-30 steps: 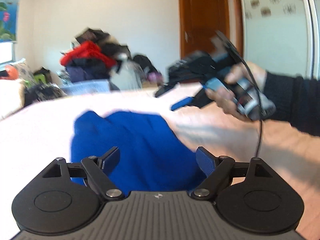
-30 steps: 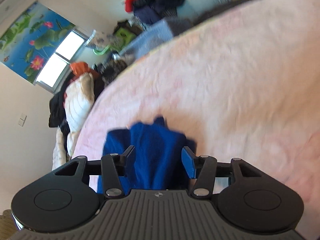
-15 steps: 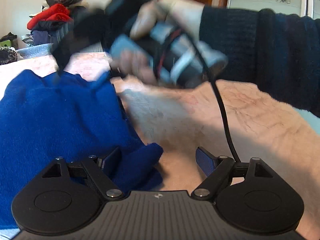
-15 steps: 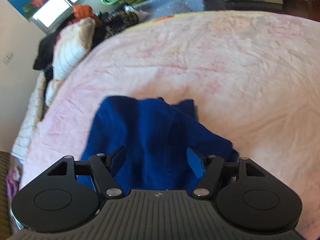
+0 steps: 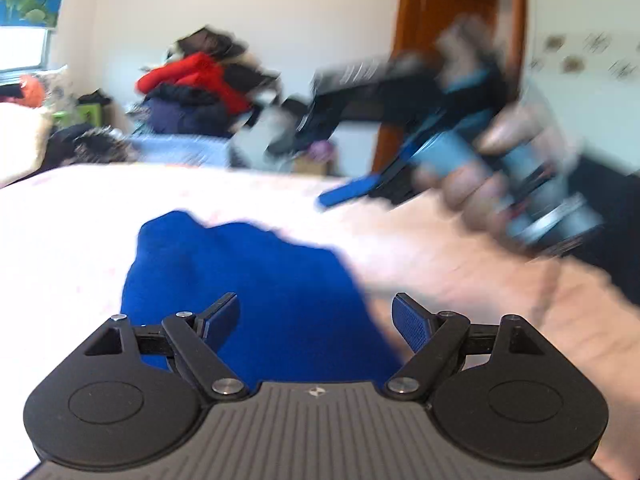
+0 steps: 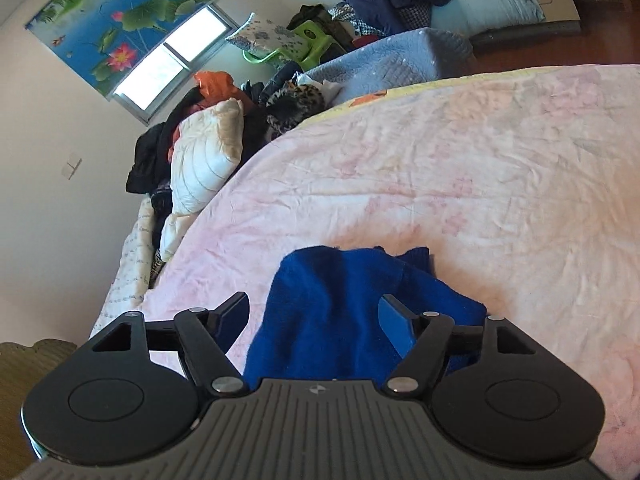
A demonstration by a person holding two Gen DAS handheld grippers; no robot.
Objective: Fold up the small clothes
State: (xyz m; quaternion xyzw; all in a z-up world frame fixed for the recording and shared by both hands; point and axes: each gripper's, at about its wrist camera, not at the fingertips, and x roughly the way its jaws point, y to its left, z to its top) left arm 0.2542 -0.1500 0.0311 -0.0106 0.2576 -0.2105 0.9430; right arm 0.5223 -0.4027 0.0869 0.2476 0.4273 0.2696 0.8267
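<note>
A blue knit garment (image 6: 352,320) lay crumpled on the pink bedspread (image 6: 460,184), its long axis running away from both cameras and the narrower bunched end farthest off. The left gripper (image 5: 316,320) hovered over its near end, jaws wide apart and empty. The right gripper (image 6: 314,314) likewise stood wide open above the cloth, gripping nothing; the left view showed it blurred.

I look across a bed (image 6: 460,168) spread with a pale pink blanket. On the cream wall (image 6: 48,92) a lotus-print blind (image 6: 116,20) hangs above a bright window (image 6: 168,60). A heap of clothes (image 5: 196,88) is stacked by the far wall, beside a brown wooden door (image 5: 448,20).
</note>
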